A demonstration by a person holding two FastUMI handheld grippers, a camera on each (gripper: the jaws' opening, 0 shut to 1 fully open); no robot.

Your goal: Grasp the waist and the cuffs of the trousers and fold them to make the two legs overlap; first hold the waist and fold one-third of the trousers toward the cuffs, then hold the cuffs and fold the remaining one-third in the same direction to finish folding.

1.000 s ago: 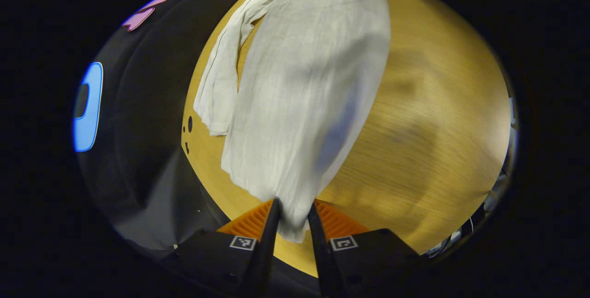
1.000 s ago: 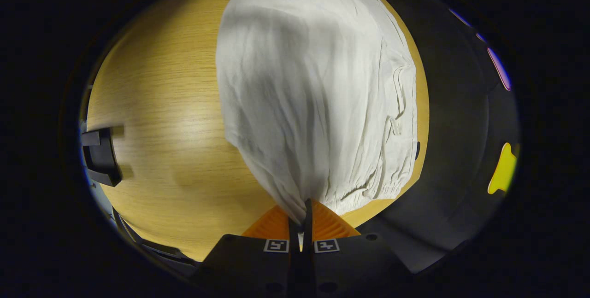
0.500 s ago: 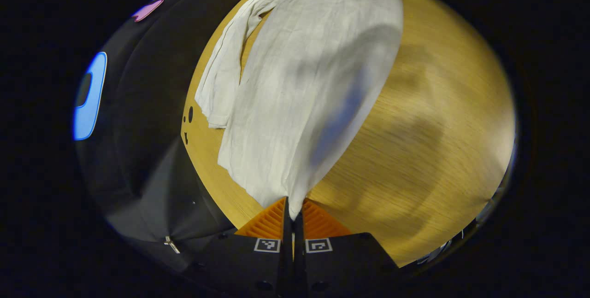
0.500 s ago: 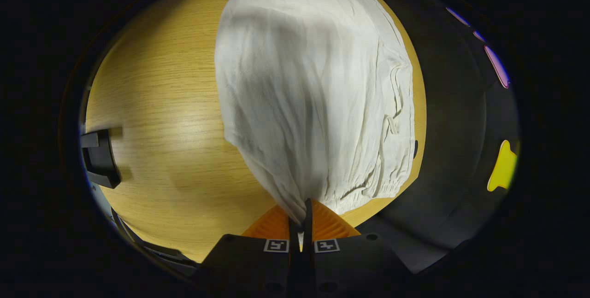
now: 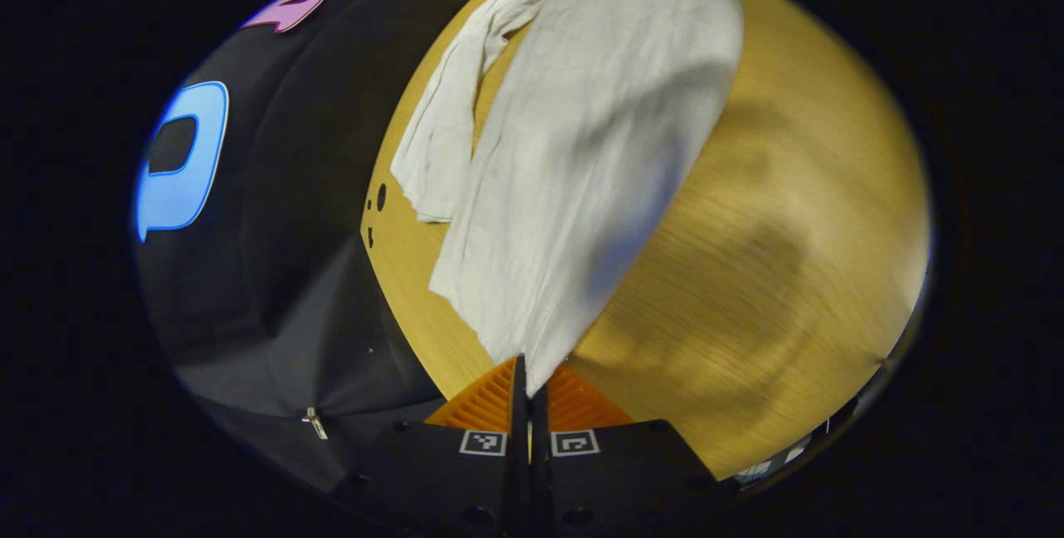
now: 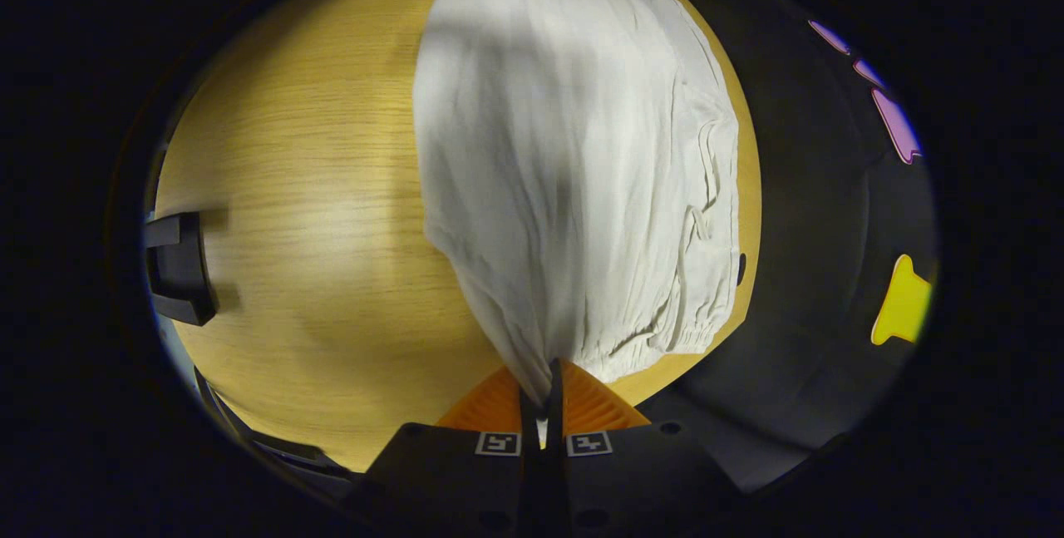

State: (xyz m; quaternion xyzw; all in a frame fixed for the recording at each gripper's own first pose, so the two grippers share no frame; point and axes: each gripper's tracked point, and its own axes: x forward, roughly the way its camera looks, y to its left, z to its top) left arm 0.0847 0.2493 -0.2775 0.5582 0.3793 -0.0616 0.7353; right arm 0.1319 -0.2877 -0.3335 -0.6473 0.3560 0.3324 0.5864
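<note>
White trousers lie lengthwise on a wooden table. In the left gripper view one leg rises from the table to my left gripper, which is shut on the cuff end of that leg. The other leg lies flat beside it, toward the table's left edge. In the right gripper view the trousers bulge up toward my right gripper, which is shut on the waist end of the cloth. The gathered waistband lies on the table just right of that grip.
Black booth cloth hangs close behind the table's edge. A dark block sits at the far left edge of the table in the right gripper view. Bare wood stretches beside the trousers.
My left gripper went from open around the cuff to shut on it, then lifted and shifted, pulling the leg up. My right gripper stayed shut on the waist, drawing the cloth slightly tighter.
</note>
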